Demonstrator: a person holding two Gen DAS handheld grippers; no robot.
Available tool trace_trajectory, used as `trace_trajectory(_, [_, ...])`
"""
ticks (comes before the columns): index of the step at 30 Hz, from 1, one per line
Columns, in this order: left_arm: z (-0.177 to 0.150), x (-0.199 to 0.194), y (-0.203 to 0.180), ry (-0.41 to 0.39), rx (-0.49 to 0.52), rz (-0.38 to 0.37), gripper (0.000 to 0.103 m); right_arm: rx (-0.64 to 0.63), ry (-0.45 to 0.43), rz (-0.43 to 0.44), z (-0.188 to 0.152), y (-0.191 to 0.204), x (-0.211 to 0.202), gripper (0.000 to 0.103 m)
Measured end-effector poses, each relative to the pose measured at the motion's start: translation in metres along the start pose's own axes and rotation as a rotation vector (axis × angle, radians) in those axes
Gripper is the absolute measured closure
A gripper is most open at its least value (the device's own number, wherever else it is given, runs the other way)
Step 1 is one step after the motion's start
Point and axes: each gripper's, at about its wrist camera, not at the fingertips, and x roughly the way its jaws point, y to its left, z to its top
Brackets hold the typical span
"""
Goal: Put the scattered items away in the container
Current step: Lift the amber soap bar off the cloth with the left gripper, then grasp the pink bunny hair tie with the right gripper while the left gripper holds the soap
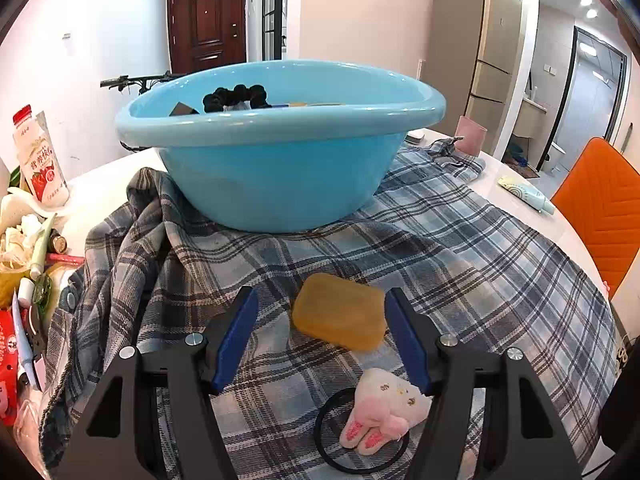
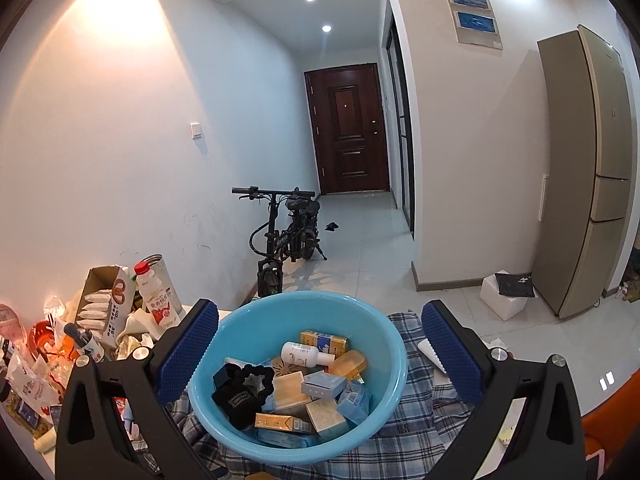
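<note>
The left gripper [image 1: 320,320], open around the soap bar [image 1: 339,312], should centre before pinching; right gripper [image 2: 320,344] hangs open, empty.

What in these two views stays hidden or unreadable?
- Left wrist view: most contents of the light blue plastic basin, hidden by its near wall.
- Left wrist view: whether the blue pads touch the amber soap bar.
- Right wrist view: box labels, too small.

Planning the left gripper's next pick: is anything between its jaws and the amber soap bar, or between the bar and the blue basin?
Nothing visible blocks either. The amber soap bar lies on the plaid cloth between the left gripper fingers; bare cloth leads to the light blue plastic basin.
</note>
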Motion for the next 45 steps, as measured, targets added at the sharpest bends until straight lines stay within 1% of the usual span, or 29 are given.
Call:
trace_trajectory(1, [-0.001,0.002,0.000,0.011,0.001,-0.004,0.048,-0.008,0.003,0.000,-0.001,0.003,0.001,0.000])
trace_trajectory(3, [-0.002,0.008,-0.004,0.029,0.018,0.008,0.048,-0.028,0.011,-0.002,-0.002,0.009,0.004,0.000])
trace_trajectory(5, [-0.003,0.015,-0.006,0.038,0.024,0.022,0.044,-0.045,0.018,-0.004,-0.004,0.015,0.007,0.000])
trace_trajectory(6, [-0.003,0.019,-0.006,0.048,0.021,0.015,0.041,-0.050,0.022,-0.004,-0.005,0.016,0.007,0.000])
trace_trajectory(9, [0.000,0.027,-0.008,0.057,0.010,-0.022,0.041,-0.069,0.030,-0.002,-0.007,0.023,0.009,0.000])
trace_trajectory(13, [0.002,0.034,-0.015,0.061,0.043,-0.011,0.038,-0.091,0.035,0.005,-0.008,0.028,0.009,0.000])
trace_trajectory(15, [0.000,0.040,-0.017,0.090,0.057,-0.023,0.037,-0.097,0.037,0.007,-0.008,0.030,0.009,0.000])
trace_trajectory(17, [-0.001,0.044,-0.016,0.117,0.048,-0.032,0.037,-0.099,0.037,0.011,-0.008,0.030,0.009,0.000])
trace_trajectory(19, [-0.001,0.043,-0.013,0.116,0.029,-0.049,0.037,-0.097,0.037,0.013,-0.008,0.029,0.008,0.000])
trace_trajectory(21, [-0.001,0.041,-0.010,0.109,0.013,-0.059,0.038,-0.097,0.037,0.012,-0.008,0.029,0.008,0.000])
trace_trajectory(22, [-0.001,0.039,-0.009,0.104,0.009,-0.062,0.043,-0.097,0.037,0.011,-0.008,0.030,0.008,0.000])
trace_trajectory(27, [-0.002,0.031,-0.013,0.084,0.031,-0.080,0.043,-0.086,0.032,0.012,-0.006,0.029,0.007,0.000])
trace_trajectory(31, [0.001,0.013,-0.014,0.027,0.032,-0.087,0.043,-0.070,0.023,0.012,-0.003,0.024,0.003,0.000])
trace_trajectory(34, [0.006,0.000,-0.005,-0.019,-0.006,-0.092,0.043,-0.059,0.016,0.009,-0.002,0.020,0.000,0.000])
trace_trajectory(41, [0.011,-0.025,0.024,-0.112,-0.106,-0.028,0.043,-0.063,-0.007,0.026,-0.001,0.024,-0.014,0.000])
trace_trajectory(43, [0.012,-0.027,0.030,-0.120,-0.125,-0.001,0.043,-0.057,0.003,0.059,-0.004,0.024,-0.020,0.000])
trace_trajectory(45, [0.011,-0.027,0.034,-0.119,-0.132,0.027,0.043,-0.070,0.022,0.117,-0.009,0.027,-0.025,0.000])
